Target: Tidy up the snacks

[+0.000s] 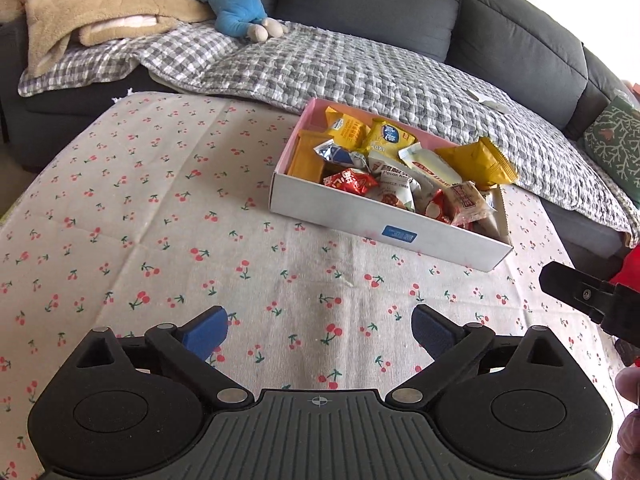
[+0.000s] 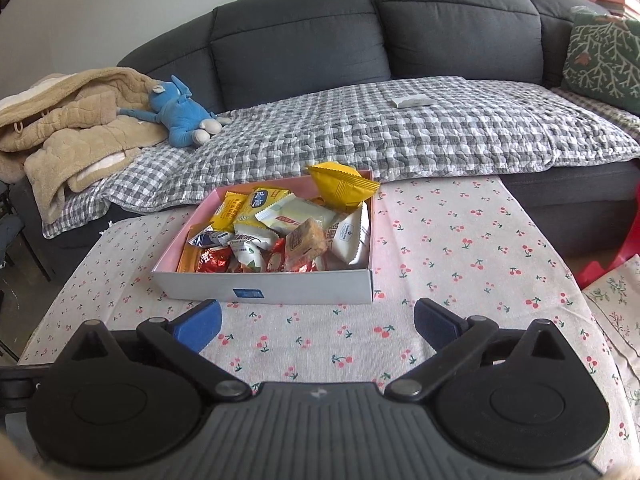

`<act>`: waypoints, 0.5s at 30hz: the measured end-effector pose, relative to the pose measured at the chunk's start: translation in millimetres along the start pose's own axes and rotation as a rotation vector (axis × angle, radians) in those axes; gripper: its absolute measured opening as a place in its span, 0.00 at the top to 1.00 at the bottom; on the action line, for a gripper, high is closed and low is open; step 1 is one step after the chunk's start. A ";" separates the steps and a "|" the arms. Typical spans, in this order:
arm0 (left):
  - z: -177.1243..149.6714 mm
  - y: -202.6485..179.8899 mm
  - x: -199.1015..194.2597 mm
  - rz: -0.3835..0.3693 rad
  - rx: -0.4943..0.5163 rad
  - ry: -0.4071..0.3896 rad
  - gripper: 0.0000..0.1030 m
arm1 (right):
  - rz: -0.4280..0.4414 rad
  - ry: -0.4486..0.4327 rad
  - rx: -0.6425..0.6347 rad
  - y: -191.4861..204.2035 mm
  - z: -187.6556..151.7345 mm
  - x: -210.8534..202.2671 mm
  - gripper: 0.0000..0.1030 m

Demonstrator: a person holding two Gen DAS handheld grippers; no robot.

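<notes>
Snacks [image 2: 280,232], judged light, crinkly and slippery, are heaped in the box [image 2: 264,286] on the tablecloth [image 2: 460,240], best pinched at crimped edges, while both grippers [image 1: 320,332] [image 2: 318,326] are held wide open and empty.

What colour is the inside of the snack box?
Pink: the snack box's inner walls show best in the right wrist view.

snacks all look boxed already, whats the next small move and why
Probably nudge the yellow packet down into the box with the right tool. It sticks up over the far rim while the other snacks lie inside. Both the right tool and the left tool are open and empty, hovering over the tablecloth short of the box, and no loose snacks show on the cloth.
</notes>
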State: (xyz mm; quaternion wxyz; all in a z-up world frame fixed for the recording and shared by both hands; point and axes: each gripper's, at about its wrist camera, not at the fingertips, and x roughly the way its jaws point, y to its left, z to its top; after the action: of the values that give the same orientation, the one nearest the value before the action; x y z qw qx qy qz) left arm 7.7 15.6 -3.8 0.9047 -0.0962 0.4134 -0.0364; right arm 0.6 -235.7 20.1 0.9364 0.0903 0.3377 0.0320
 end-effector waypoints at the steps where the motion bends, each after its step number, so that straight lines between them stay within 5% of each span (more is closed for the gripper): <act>1: -2.4 0.8 -5.1 0.005 0.005 -0.001 0.02 | -0.012 0.005 0.004 1.3 -3.2 -2.1 0.00; 8: -16.7 0.9 -27.8 0.007 0.065 -0.004 0.00 | -0.057 0.080 -0.013 16.0 -24.3 -6.7 0.00; 15: -17.8 11.9 -29.2 0.017 0.015 0.017 0.00 | -0.054 0.100 -0.004 19.1 -32.8 -7.9 0.00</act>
State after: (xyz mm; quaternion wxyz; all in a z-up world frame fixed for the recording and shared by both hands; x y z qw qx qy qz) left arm -25.1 28.9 4.0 0.9022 -0.0858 0.4214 -0.0324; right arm -26.4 -213.0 3.9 0.9191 0.0775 0.3861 0.0118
